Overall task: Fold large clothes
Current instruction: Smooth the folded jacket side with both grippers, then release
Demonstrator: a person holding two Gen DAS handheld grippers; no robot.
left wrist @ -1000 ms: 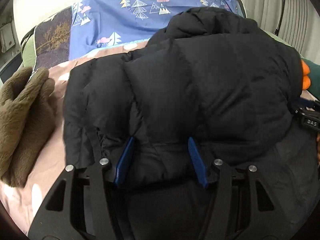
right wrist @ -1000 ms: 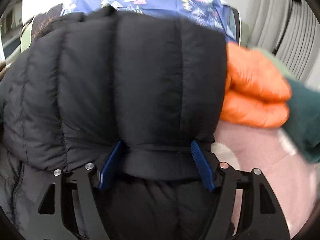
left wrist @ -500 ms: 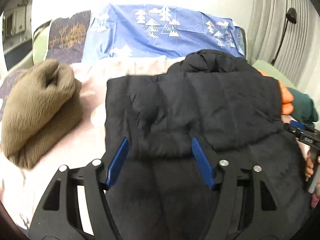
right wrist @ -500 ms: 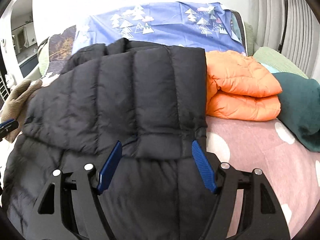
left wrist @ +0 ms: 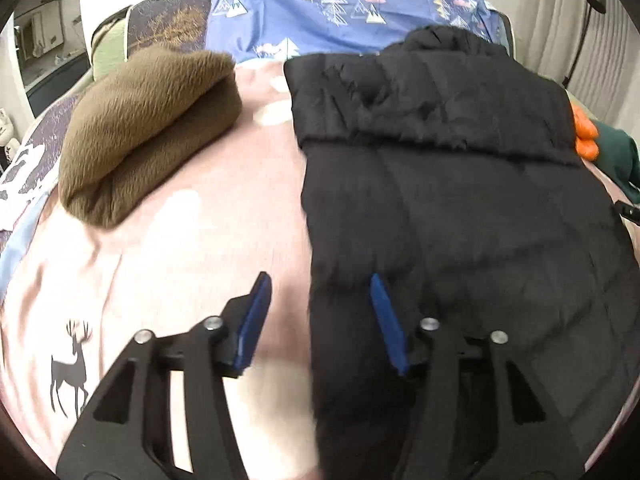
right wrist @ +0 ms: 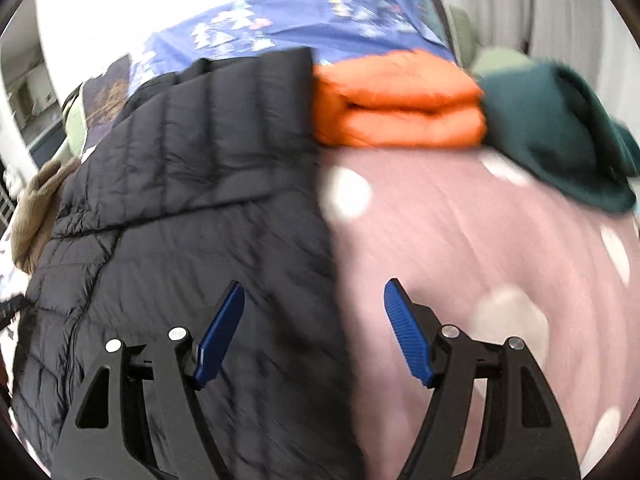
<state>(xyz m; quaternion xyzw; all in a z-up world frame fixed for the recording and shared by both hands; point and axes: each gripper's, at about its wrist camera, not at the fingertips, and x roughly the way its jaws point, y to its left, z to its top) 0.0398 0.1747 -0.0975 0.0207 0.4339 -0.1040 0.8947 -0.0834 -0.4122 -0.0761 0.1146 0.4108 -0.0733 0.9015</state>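
Note:
A black puffer jacket [left wrist: 460, 208] lies on the pink bedspread [left wrist: 180, 248], its upper part folded down over the lower part. It also shows in the right wrist view [right wrist: 192, 200]. My left gripper [left wrist: 318, 308] is open and empty above the jacket's left edge, holding nothing. My right gripper [right wrist: 314, 316] is open and empty above the jacket's right edge, one finger over the jacket, the other over the bedspread [right wrist: 460, 240].
A folded brown fleece [left wrist: 148, 128] lies left of the jacket. A folded orange jacket [right wrist: 396, 100] and a dark green garment [right wrist: 560, 136] lie to its right. A blue tree-print cloth [left wrist: 340, 12] covers the head of the bed.
Both grippers have pulled back from the jacket's folded part and moved outward, left to the left edge, right to the right edge. The fold now lies flat on the jacket.

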